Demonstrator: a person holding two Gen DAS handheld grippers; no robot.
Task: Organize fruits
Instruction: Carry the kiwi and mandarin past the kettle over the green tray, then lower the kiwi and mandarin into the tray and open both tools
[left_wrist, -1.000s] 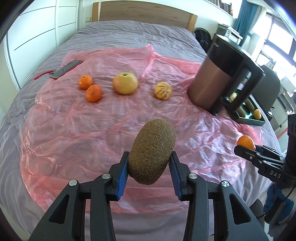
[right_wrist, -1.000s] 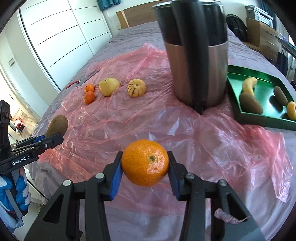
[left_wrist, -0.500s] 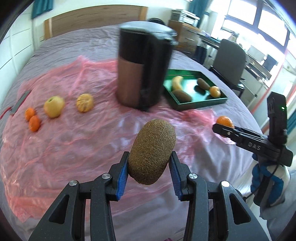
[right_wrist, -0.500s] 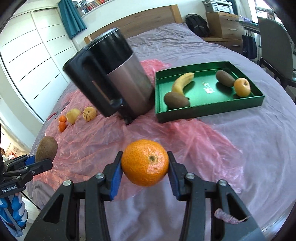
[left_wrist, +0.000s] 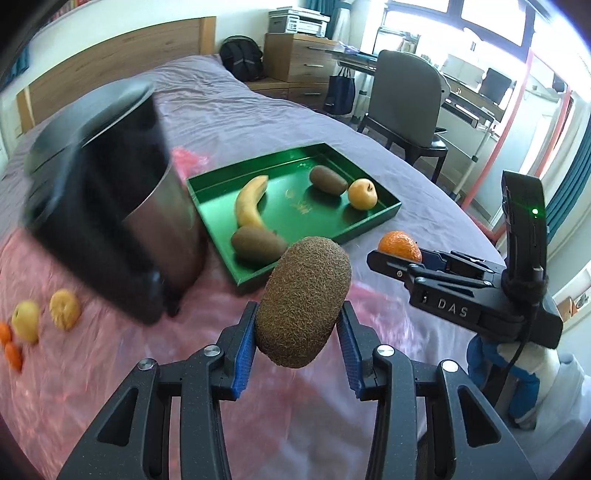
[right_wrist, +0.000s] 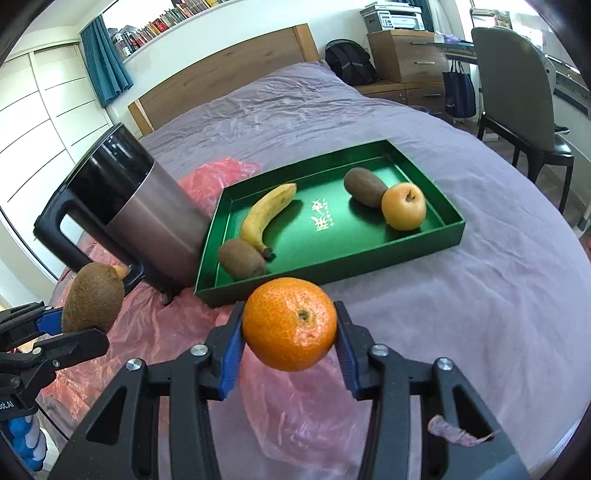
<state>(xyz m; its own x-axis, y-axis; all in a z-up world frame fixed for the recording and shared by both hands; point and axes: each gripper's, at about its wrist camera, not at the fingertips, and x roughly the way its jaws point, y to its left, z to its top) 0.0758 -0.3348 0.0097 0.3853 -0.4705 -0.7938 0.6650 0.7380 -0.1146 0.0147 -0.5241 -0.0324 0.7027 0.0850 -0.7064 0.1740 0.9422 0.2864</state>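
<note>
We hold the left gripper (left_wrist: 301, 326) clamped on a brown kiwi (left_wrist: 303, 302), blue pads against both flanks of the fruit. We hold the right gripper (right_wrist: 290, 334) clamped on an orange mandarin (right_wrist: 290, 324) in the same manner. Both grips are unchanged from one second ago.

What differs is the aim. A second ago the left wrist view faced the pink plastic sheet (left_wrist: 92, 369) and the loose fruit on it; it now faces the green tray (left_wrist: 380, 216), with the loose fruit pushed to the left edge of the view. The right wrist view has likewise turned from the steel kettle (right_wrist: 147, 218) to the tray (right_wrist: 448, 230).

Tray contents in both views:
- one banana (right_wrist: 267, 214), lying diagonally;
- one kiwi at the near left corner (right_wrist: 242, 257), touching the banana stem;
- one kiwi at the far side (right_wrist: 365, 186), touching a yellow apple (right_wrist: 403, 206).

The tray rests on the grey bedspread (right_wrist: 480, 314), just beside the kettle. Both held fruits hang in front of the tray's near wall, clear of it.
</note>
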